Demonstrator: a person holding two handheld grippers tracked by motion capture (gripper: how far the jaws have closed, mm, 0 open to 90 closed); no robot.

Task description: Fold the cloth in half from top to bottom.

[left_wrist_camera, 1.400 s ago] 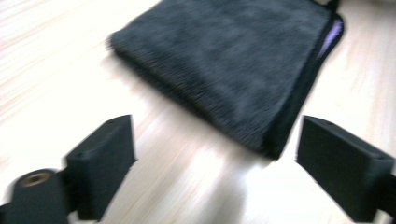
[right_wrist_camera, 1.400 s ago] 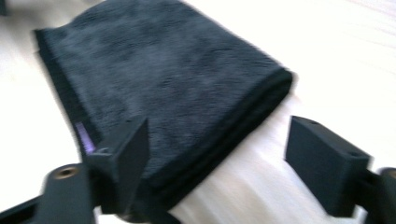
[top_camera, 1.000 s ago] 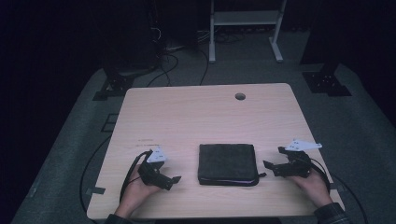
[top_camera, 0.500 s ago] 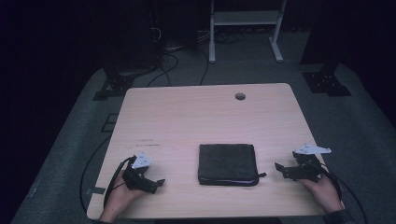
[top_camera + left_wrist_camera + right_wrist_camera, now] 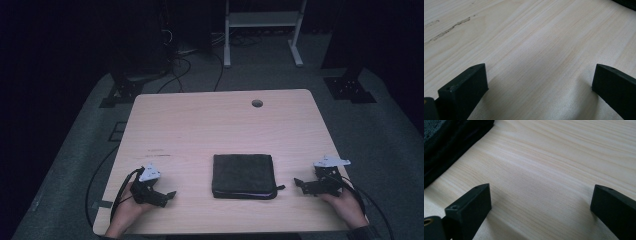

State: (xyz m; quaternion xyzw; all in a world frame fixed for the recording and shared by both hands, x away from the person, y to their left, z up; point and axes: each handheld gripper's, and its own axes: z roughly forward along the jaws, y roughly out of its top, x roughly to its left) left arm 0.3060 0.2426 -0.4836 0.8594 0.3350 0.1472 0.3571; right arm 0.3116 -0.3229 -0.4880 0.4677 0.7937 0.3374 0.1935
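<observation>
both released: left gripper [image 5: 171,194], right gripper [image 5: 298,183] flanking folded dark cloth [image 5: 243,175]; could push it sliding across tabletop [image 5: 220,125] if approached too low.

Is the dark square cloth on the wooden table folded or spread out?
Folded. The dark square cloth lies flat as a thick, compact pad with stacked layers showing along its near edge, apart from both grippers on the wooden table.
</observation>
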